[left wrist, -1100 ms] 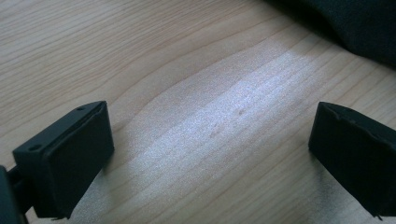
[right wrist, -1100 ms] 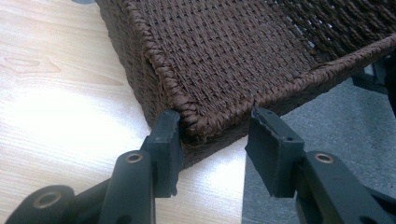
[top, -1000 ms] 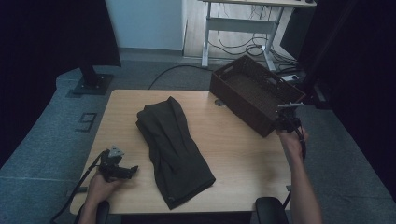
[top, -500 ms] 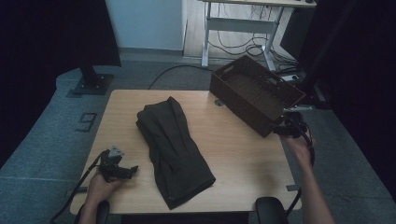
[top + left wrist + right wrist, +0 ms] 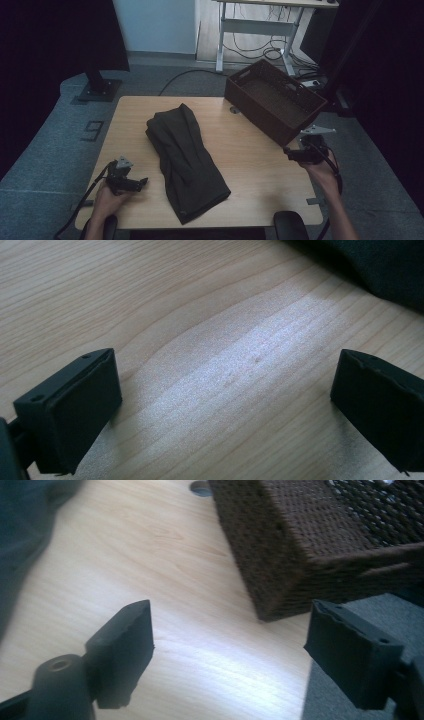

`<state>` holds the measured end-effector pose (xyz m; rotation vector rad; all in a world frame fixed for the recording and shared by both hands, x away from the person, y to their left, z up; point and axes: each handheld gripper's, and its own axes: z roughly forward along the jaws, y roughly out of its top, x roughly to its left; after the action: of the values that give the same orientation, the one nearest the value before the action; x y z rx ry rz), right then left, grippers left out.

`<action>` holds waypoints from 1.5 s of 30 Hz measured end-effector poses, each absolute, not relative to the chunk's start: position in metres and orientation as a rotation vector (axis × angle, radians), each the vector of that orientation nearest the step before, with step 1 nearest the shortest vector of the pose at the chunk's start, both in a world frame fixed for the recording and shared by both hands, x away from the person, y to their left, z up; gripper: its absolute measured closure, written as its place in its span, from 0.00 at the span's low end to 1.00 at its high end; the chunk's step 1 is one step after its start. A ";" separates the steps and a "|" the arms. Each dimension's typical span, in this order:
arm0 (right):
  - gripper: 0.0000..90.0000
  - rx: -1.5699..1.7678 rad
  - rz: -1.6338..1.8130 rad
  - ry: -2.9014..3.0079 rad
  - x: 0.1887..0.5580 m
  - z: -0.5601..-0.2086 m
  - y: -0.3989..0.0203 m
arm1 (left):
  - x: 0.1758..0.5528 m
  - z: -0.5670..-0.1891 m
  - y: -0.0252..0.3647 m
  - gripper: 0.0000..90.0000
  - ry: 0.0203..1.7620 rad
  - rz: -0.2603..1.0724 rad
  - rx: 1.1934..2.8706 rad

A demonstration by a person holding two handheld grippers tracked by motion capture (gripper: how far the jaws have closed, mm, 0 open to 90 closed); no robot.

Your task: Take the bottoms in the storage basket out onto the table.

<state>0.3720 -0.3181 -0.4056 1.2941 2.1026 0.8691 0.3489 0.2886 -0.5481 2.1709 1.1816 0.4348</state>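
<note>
A second ago the right gripper (image 5: 292, 154) was at the wicker basket's (image 5: 280, 102) near corner. Now it sits back from the basket, near the surface's (image 5: 250, 165) right edge, and its jaws have just been opening, spread wide with nothing between them. The left gripper (image 5: 141, 183) has stayed at the near left of the surface, jaws released and wide apart above bare wood. The dark folded garment (image 5: 185, 162) lies unmoved along the middle, between the two grippers. In the right gripper view the basket (image 5: 300, 545) is cut off at the top and right edges. In the left gripper view, just a dark corner of the garment (image 5: 380, 265) appears.
</note>
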 end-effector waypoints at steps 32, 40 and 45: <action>0.00 1.208 0.924 2.265 0.368 -0.509 -0.232 | 0.347 -0.548 0.288 0.00 1.150 0.422 2.186; 0.00 1.232 0.919 2.294 0.374 -0.543 -0.231 | 0.347 -0.548 0.288 0.00 1.148 0.422 2.186; 0.00 1.239 0.973 2.293 0.374 -0.557 -0.233 | 0.347 -0.548 0.288 0.00 1.148 0.421 2.186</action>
<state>0.3742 -0.2332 -0.5565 1.2388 2.2934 0.9727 0.3472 0.2876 -0.5480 2.1862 1.1480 0.4215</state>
